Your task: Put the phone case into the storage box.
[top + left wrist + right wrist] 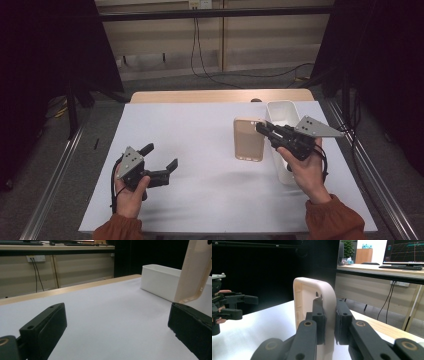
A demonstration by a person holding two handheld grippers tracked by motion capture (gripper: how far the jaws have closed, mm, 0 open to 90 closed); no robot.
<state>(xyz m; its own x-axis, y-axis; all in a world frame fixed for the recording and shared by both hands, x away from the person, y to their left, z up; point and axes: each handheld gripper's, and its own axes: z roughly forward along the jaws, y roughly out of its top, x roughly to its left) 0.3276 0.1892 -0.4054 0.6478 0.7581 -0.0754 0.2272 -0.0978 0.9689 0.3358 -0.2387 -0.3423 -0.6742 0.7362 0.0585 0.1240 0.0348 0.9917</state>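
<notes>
The right gripper (262, 128) is clamping its jaws on the edge of a beige phone case (248, 139), holding it lifted off the white worktop (200, 150) beside the white rectangular bin (281, 111). The left gripper (161, 156) is hovering released, jaws spread wide, well apart. No readable writing is showing.
</notes>
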